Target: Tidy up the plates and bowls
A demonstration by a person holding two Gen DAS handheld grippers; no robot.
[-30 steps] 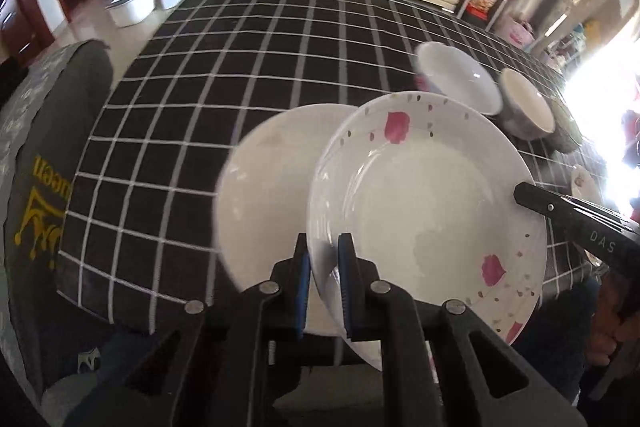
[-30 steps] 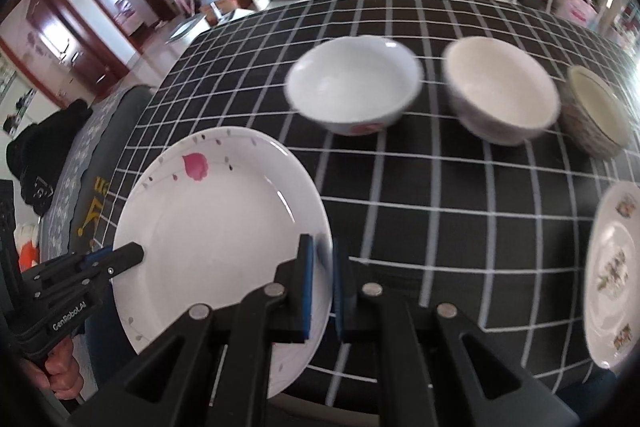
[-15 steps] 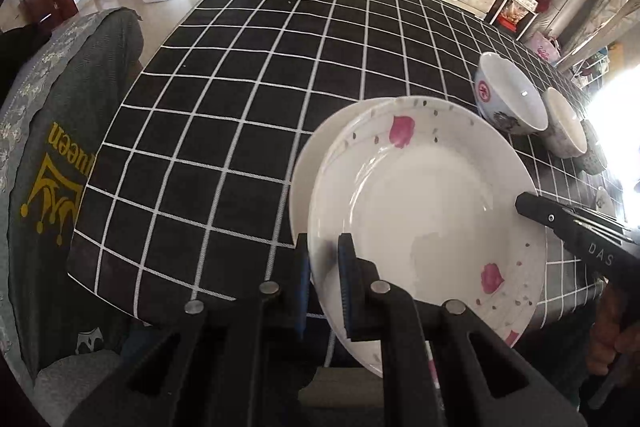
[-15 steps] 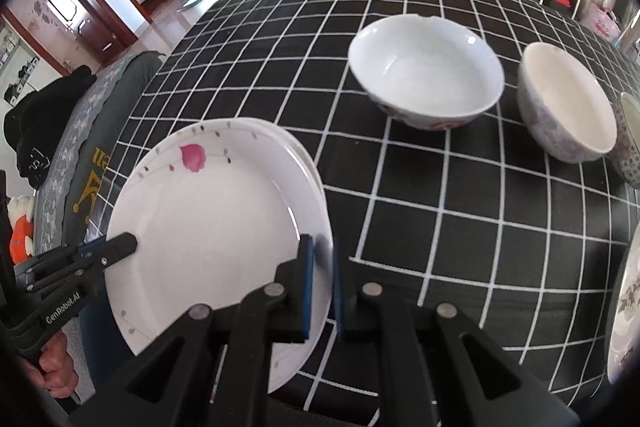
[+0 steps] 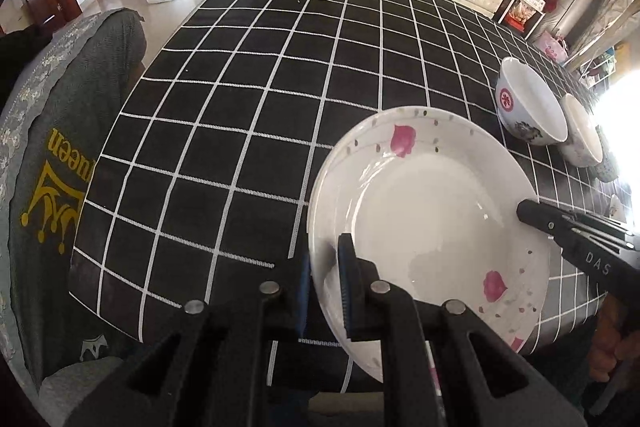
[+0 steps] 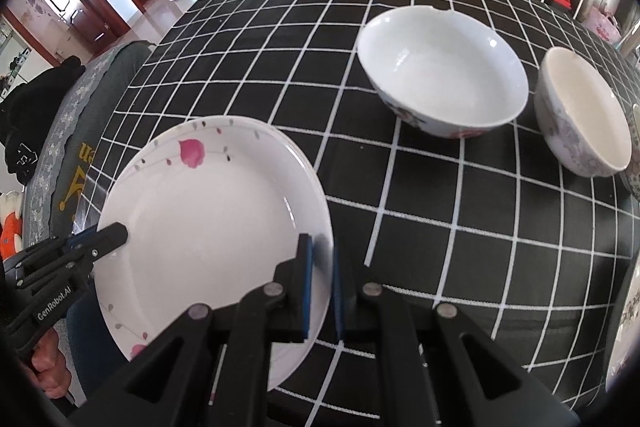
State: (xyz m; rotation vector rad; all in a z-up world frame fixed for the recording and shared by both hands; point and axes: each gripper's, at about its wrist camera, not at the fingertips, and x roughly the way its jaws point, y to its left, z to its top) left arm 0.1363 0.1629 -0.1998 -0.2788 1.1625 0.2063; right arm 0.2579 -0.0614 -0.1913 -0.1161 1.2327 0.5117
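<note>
A white plate with pink flowers point(image 5: 428, 211) is held by both grippers near the table's front edge. My left gripper point(image 5: 324, 287) is shut on its left rim; it also shows in the right wrist view point(image 6: 100, 239). My right gripper point(image 6: 320, 287) is shut on the plate's point(image 6: 208, 223) right rim; it shows in the left wrist view point(image 5: 536, 213). A second white plate's rim peeks out just beneath it point(image 6: 308, 163). A large white bowl point(image 6: 440, 71) and a smaller patterned bowl point(image 6: 584, 111) stand further back on the right.
The table has a black cloth with white grid lines point(image 5: 280, 67). A chair back with a grey cover point(image 5: 60, 131) stands at the left edge. Part of a third bowl point(image 6: 634, 155) and a patterned plate point(image 6: 624, 327) sit at the far right.
The flowered plate has moved left over the plain plate, which was in plain sight beside it and now shows only as a rim. Both grippers stay shut on it.
</note>
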